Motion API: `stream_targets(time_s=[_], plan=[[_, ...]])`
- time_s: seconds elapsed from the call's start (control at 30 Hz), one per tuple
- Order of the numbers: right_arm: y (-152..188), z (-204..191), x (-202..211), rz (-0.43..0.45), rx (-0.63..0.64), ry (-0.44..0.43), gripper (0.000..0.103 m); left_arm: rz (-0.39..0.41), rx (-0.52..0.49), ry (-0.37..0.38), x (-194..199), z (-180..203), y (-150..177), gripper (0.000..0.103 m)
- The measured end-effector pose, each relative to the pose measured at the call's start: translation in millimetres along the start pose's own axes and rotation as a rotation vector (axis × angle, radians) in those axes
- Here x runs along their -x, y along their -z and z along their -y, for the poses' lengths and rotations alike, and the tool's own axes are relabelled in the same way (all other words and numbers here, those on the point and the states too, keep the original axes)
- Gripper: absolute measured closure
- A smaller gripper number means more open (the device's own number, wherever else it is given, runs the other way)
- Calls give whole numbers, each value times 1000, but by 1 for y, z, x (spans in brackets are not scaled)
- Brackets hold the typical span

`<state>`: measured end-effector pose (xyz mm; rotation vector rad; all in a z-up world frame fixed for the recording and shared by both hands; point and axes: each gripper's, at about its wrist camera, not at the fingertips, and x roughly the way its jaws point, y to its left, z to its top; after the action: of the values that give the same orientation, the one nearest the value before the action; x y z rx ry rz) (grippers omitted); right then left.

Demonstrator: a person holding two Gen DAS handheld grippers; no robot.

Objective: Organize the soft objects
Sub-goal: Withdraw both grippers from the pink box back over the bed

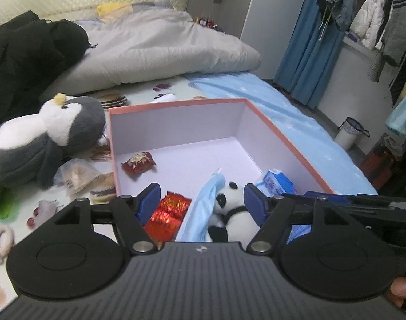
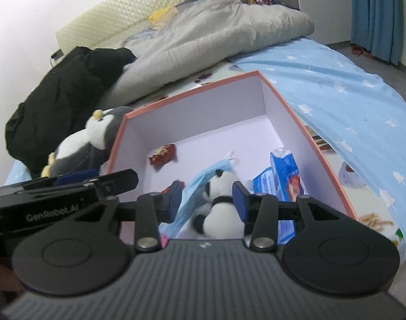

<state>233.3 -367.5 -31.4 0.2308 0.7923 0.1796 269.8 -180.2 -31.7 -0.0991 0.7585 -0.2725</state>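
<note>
A pink-rimmed box [image 1: 291, 138] [image 2: 288, 101] with a white inside lies on the bed. In it lie a small panda plush [image 1: 233, 213] [image 2: 221, 208], a blue face mask [image 1: 203, 208] [image 2: 197, 186], a blue tissue pack [image 1: 275, 184] [image 2: 285, 176], a red snack packet [image 1: 139, 162] [image 2: 163, 154] and a shiny red packet [image 1: 171, 210]. My left gripper [image 1: 201, 200] is open over the box's near end, jaws either side of the mask and panda. My right gripper [image 2: 208, 194] is open, jaws on both sides of the panda. A grey and white penguin plush [image 1: 48, 133] [image 2: 88, 138] lies left of the box.
A clear snack bag [image 1: 80, 176] lies near the penguin. A black jacket [image 1: 27, 61] [image 2: 64, 90] and a grey duvet [image 1: 160, 48] [image 2: 208, 34] lie further back. A light blue sheet [image 2: 341, 93] covers the bed's right side. A bin [image 1: 348, 133] and hanging clothes stand right.
</note>
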Motion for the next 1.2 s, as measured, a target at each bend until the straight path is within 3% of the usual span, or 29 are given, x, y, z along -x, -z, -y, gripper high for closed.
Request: stream_targets(time_s=[0.53,0.63,1.2], plan=[[59,-57,92,93,61,-59,57,104,20,-39,135,-19,68,29],[73,-69,102,104,78,-78,57,156,23,-33,162,-23,81,29],[132,-125,122,87,147,-157,57,146,103,-107,225,-76,157,29]])
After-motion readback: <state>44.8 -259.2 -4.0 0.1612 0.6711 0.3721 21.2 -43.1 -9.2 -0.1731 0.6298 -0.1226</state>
